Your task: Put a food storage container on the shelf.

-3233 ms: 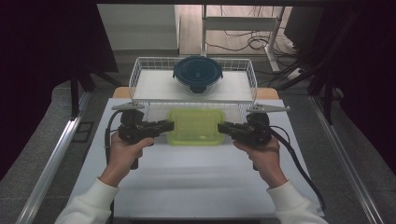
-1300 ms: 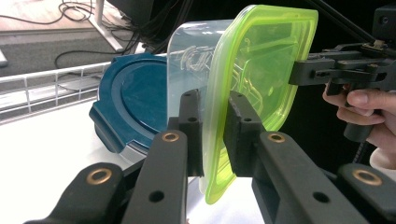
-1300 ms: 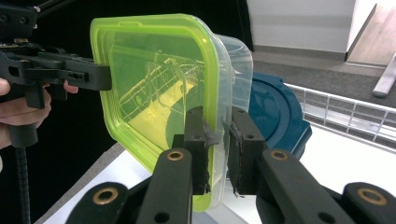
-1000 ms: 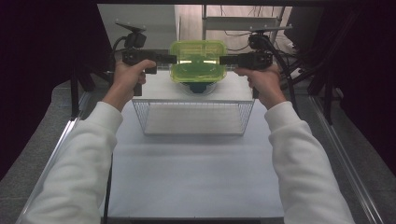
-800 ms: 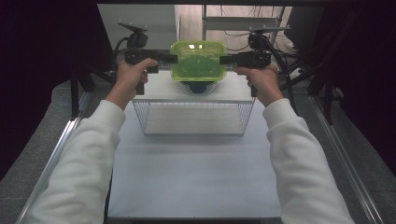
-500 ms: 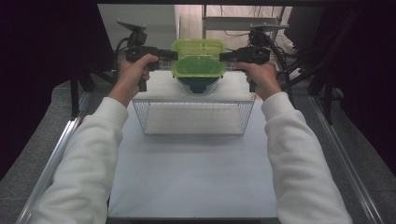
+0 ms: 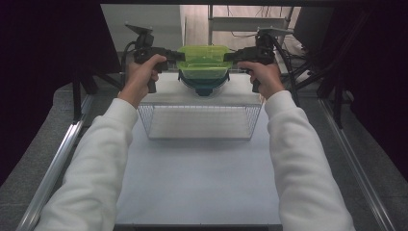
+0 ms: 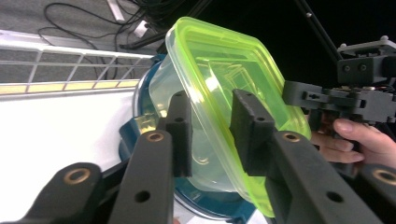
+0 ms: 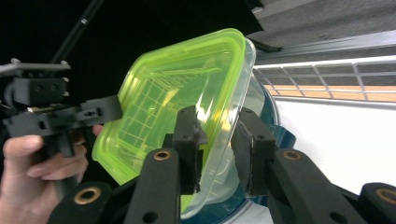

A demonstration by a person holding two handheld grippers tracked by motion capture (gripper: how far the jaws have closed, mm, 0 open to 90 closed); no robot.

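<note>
In the high view, the green-lidded container (image 7: 204,65) sat on the blue bowl (image 7: 204,86) in the wire basket (image 7: 149,120), between the left gripper (image 7: 177,56) and right gripper (image 7: 231,56). In the left gripper view, its jaws, just opening, straddled the container's rim without pressing. The right gripper view showed the same.

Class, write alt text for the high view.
Two white-sleeved arms hold a green-lidded container between the left gripper and the right gripper, just above a blue bowl in a wire basket on a white table.
</note>
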